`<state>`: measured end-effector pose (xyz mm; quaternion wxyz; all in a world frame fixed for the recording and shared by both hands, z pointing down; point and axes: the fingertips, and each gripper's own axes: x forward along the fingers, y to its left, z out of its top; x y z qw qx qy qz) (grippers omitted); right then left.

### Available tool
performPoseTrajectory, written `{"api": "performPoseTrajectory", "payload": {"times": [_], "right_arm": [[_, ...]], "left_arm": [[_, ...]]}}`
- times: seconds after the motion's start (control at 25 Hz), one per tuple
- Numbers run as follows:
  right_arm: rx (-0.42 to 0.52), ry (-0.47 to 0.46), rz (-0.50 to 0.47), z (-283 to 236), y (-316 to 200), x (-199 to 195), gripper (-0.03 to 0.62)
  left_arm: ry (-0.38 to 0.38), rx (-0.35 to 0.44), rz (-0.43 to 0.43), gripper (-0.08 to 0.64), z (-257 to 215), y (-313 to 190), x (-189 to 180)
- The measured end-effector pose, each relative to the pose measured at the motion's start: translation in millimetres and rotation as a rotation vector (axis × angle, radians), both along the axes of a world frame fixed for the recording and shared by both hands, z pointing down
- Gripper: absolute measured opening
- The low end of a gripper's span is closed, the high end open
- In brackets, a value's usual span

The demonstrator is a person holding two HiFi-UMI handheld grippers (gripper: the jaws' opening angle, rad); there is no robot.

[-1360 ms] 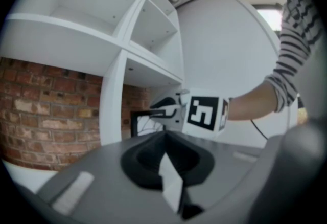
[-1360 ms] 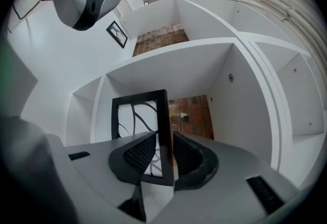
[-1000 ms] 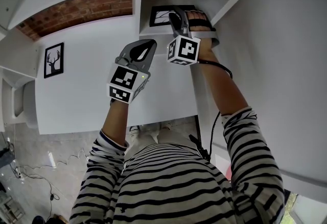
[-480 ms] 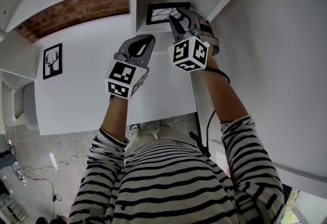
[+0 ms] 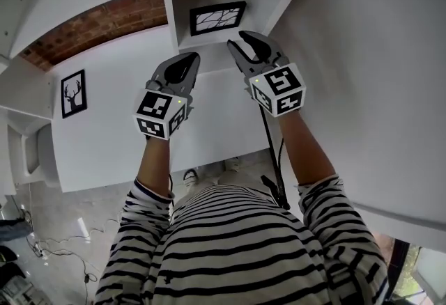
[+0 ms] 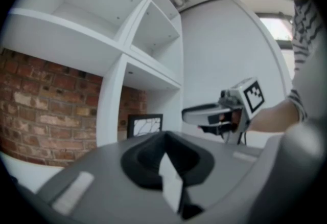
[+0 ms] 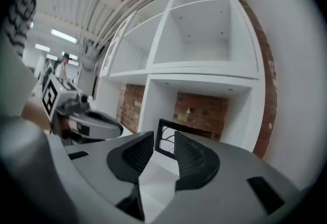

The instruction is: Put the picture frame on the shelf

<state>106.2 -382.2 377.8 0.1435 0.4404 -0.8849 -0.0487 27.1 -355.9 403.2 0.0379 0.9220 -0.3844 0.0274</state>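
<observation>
One picture frame (image 5: 217, 18) seemingly on shelf (image 5: 205, 46); left gripper (image 5: 182, 63) jaws together, right gripper (image 5: 249, 42) apart.

Ahead of me the picture frame (image 5: 217, 18), black-edged around a white sheet with a dark branch-like drawing, stood upright on the floor of one open cubby of the white shelf (image 5: 169, 14). It was nearer the cubby's left divider, against a red brick back.
</observation>
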Motion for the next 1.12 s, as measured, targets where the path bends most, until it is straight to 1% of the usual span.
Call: {"api": "performPoseTrajectory", "payload": {"times": [0.08, 0.12, 0.2, 0.32, 0.44, 0.52, 0.6, 0.8, 0.96, 1.12], "right_arm": [[-0.071, -0.155, -0.031, -2.0, 13.0, -1.5, 0.117], [-0.096, -0.213, -0.048, -2.7, 19.6, -3.3, 0.115], [-0.127, -0.310, -0.083, -4.7, 32.9, -7.4, 0.115], [-0.149, -0.453, -0.132, -9.6, 50.4, -11.7, 0.114], [-0.162, -0.553, -0.200, -12.5, 69.4, -20.1, 0.101], [-0.164, -0.579, -0.238, -15.1, 82.7, -28.0, 0.095], [-0.165, -0.583, -0.257, -16.0, 95.4, -34.9, 0.091], [-0.147, -0.582, -0.284, -17.9, 129.6, -45.9, 0.068], [-0.126, -0.546, -0.263, -10.7, 153.4, -52.1, 0.046], [-0.072, -0.516, -0.214, -10.3, 173.1, -59.1, 0.034]], "left_arm": [[0.016, -0.007, -0.001, 0.006, -0.9, 4.1, -3.6], [0.027, -0.007, 0.000, 0.006, -2.3, 6.6, -5.2], [0.049, -0.002, 0.004, 0.006, -6.8, 12.1, -7.4], [0.086, 0.014, 0.020, 0.006, -16.4, 21.1, -8.0], [0.114, 0.023, 0.053, 0.006, -23.7, 32.2, -5.6], [0.132, 0.024, 0.082, 0.006, -27.5, 41.2, -4.7], [0.148, 0.023, 0.110, 0.006, -30.5, 51.8, -5.8], [0.139, 0.028, 0.177, 0.006, -33.3, 85.6, -13.8], [0.144, 0.023, 0.220, 0.006, -30.1, 112.3, -28.4], [0.156, 0.038, 0.258, 0.006, -32.4, 134.7, -37.1]]}}
